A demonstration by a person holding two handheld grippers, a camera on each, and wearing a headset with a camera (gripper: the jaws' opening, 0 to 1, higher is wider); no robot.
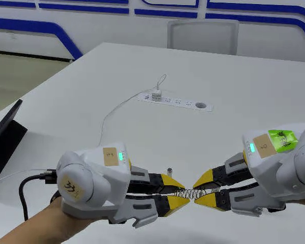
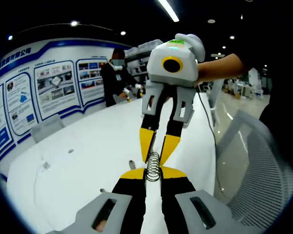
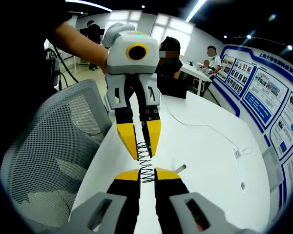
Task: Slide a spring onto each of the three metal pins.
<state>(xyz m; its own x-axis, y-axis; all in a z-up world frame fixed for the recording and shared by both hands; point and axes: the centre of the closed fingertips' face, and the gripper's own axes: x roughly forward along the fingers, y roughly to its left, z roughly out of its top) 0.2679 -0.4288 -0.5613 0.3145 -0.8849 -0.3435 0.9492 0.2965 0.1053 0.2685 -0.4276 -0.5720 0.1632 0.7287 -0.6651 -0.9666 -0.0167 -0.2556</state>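
A small metal spring [image 1: 190,193] hangs level just above the white table [image 1: 234,81], stretched between my two grippers. My left gripper [image 1: 182,193] is shut on its left end and my right gripper [image 1: 197,192] is shut on its right end, yellow tips nearly touching. In the left gripper view the spring [image 2: 153,165] rises from my left gripper [image 2: 153,174] into the facing right gripper [image 2: 155,157]. The right gripper view has the spring [image 3: 144,165] between my right gripper [image 3: 146,175] and the left gripper [image 3: 143,152]. One short metal pin [image 1: 169,171] stands on the table just behind the tips, pin [image 3: 179,168].
A white power strip [image 1: 175,101] with a plug and cable lies mid-table. A dark screen [image 1: 5,132] sits at the left edge, with a black cable [image 1: 25,188] beside my left hand. A grey chair [image 1: 203,35] stands beyond the far edge. People stand in the background.
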